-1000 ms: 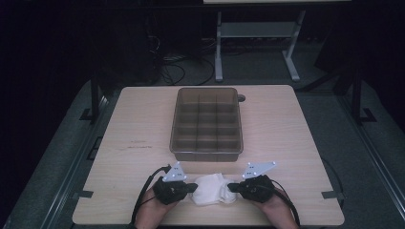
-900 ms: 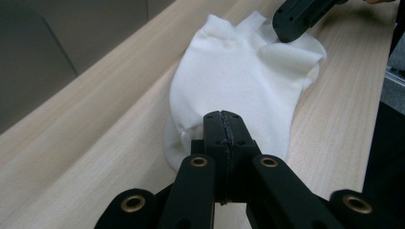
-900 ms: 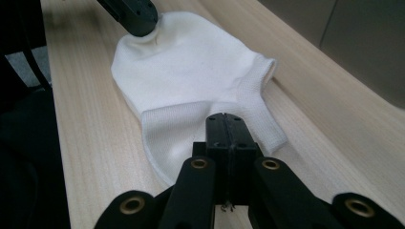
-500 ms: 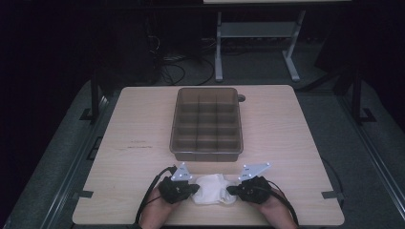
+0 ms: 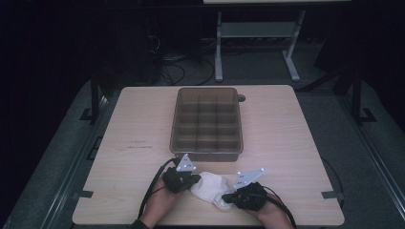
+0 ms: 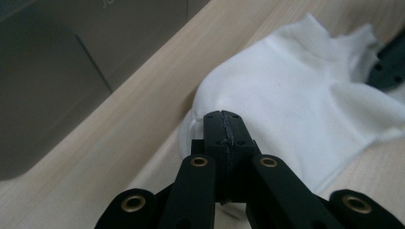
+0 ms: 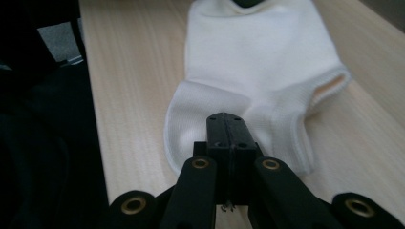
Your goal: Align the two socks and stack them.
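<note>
Sock (image 5: 209,189) lies flat on the surface (image 5: 133,162) near its front edge, just before the tray (image 5: 207,123), left gripper (image 5: 187,181) pinching its left end after shifting slightly inward, right gripper (image 5: 232,196) pinching the cuff end; fold likely starting.

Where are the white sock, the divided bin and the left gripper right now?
white sock (image 7: 258,57): right gripper view, on its flat body.
divided bin (image 5: 206,154): high view, on its near wall.
left gripper (image 6: 224,125): left gripper view, at its closed tips.
</note>
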`<state>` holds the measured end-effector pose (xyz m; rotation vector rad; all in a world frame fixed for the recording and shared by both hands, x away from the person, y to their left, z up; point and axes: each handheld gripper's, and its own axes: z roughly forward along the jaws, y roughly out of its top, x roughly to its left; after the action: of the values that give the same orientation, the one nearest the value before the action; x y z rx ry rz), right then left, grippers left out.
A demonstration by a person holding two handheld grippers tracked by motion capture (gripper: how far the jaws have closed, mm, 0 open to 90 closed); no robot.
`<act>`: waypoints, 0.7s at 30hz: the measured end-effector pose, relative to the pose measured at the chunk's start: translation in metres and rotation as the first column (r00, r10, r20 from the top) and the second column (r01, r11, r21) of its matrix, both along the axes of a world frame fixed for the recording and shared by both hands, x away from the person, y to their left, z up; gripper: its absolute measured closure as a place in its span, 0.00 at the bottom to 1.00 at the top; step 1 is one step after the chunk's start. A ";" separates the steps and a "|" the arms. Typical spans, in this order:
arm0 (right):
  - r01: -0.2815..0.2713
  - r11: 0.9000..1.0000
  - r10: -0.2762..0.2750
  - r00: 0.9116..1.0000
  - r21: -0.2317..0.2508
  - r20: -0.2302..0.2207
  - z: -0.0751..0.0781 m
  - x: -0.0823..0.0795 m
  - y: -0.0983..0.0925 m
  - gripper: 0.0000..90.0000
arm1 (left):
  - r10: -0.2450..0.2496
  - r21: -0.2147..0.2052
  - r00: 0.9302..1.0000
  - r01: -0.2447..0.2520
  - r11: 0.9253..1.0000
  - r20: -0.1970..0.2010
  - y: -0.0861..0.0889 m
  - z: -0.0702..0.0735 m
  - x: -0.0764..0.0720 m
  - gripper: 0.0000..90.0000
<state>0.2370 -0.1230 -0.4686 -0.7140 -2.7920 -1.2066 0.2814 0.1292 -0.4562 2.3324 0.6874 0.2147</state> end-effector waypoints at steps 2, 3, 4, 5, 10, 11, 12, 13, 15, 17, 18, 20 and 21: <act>-0.019 1.000 0.019 1.000 0.001 0.005 0.000 -0.002 0.004 1.00 | 0.004 -0.002 1.000 -0.004 1.000 0.004 -0.002 0.000 0.002 1.00; -0.028 1.000 0.028 1.000 0.004 0.005 -0.001 -0.003 0.006 1.00 | 0.005 -0.001 1.000 -0.005 1.000 0.006 -0.003 0.000 0.004 1.00; -0.035 0.999 0.035 0.999 0.006 0.004 -0.001 -0.005 0.009 1.00 | 0.006 -0.003 1.000 -0.006 1.000 0.005 -0.004 -0.001 0.006 1.00; -0.043 0.999 0.043 0.999 0.005 0.004 -0.001 -0.006 0.011 1.00 | 0.005 -0.003 1.000 -0.005 1.000 0.009 -0.005 -0.001 0.007 1.00; -0.076 0.997 0.076 0.997 0.022 0.002 -0.002 -0.011 0.021 1.00 | -0.006 0.000 1.000 0.006 1.000 0.012 -0.011 -0.001 0.013 1.00; -0.079 0.997 0.079 0.997 0.022 0.002 -0.002 -0.011 0.022 1.00 | -0.008 0.001 1.000 0.008 1.000 0.014 -0.012 -0.001 0.013 1.00; -0.082 0.996 0.082 0.997 0.020 0.002 -0.002 -0.012 0.023 1.00 | -0.012 0.003 1.000 0.012 1.000 0.016 -0.012 -0.001 0.013 1.00; -0.085 0.996 0.085 0.996 0.013 0.003 -0.001 -0.012 0.023 1.00 | -0.012 -0.002 1.000 0.012 1.000 0.017 -0.012 -0.001 0.013 1.00; -0.088 0.996 0.088 0.996 0.022 0.004 0.001 -0.011 0.022 1.00 | -0.019 -0.001 1.000 0.019 1.000 0.021 -0.012 -0.002 0.014 1.00; -0.086 0.995 0.086 0.996 0.050 0.015 0.006 -0.009 0.020 1.00 | -0.019 -0.007 1.000 0.019 1.000 0.023 -0.012 -0.002 0.014 1.00; -0.079 0.995 0.078 0.997 0.066 0.019 0.009 -0.009 0.019 1.00 | -0.023 -0.004 0.999 0.023 1.000 0.026 -0.011 -0.002 0.014 1.00; -0.068 0.994 0.065 0.997 0.088 0.040 0.016 -0.006 0.017 1.00 | -0.024 -0.003 0.999 0.024 1.000 0.025 -0.011 -0.002 0.014 1.00; -0.061 0.994 0.056 0.997 0.096 0.051 0.018 -0.004 0.017 1.00 | -0.025 -0.003 0.999 0.025 1.000 0.025 -0.011 -0.002 0.014 1.00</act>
<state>0.2334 -0.1064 -0.4504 -0.6004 -2.7479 -1.3552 0.2952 0.1177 -0.4581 2.3298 0.6457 0.2310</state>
